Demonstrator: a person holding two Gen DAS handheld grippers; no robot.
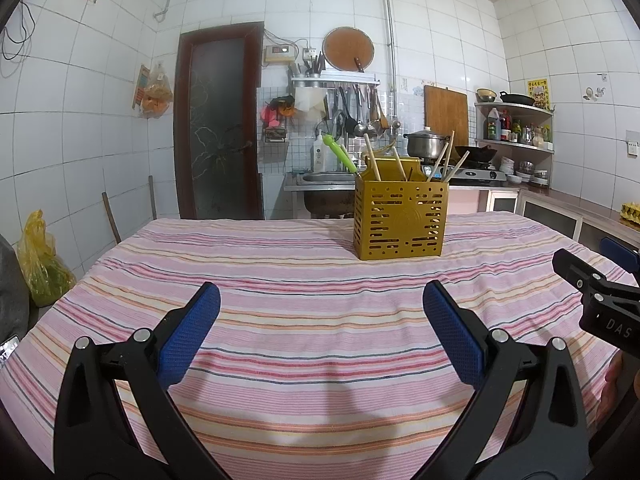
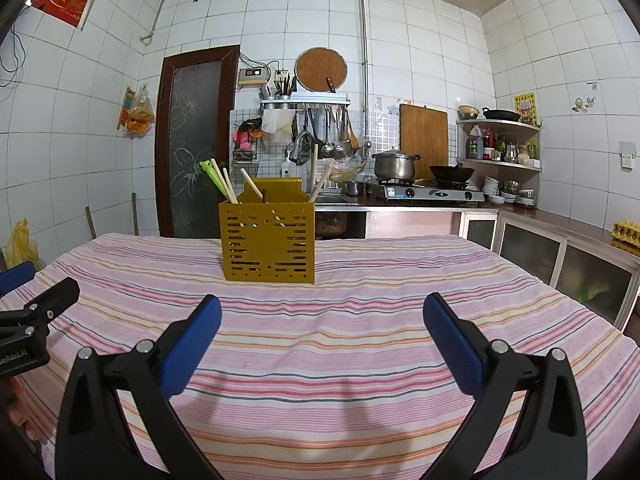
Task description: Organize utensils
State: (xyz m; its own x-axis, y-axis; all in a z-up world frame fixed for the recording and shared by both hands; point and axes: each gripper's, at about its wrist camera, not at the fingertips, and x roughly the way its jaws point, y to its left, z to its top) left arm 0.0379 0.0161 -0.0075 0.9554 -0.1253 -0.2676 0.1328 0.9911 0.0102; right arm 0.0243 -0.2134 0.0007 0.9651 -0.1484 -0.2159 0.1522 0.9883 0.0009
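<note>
Nearest the viewer, the left gripper [image 1: 322, 294] hovers low over the near edge of a table covered in a pink striped cloth [image 1: 304, 320], its blue-padded fingers [image 1: 188, 332] spread wide and released, holding nothing. The right gripper [image 2: 322, 306] hovers beside it over the same near edge, its blue pads [image 2: 192, 344] likewise spread apart and empty. Farther back, near the far edge of the table, a perforated gold utensil holder [image 2: 267, 240] stands upright on the cloth. Pale wooden chopsticks [image 2: 251, 185] and a green utensil [image 2: 214, 178] stick up from it, leaning outward. Beyond the table, a steel pot [image 2: 394, 165] and a black wok [image 2: 451, 172] sit on a stove against the white tiled wall.
</note>
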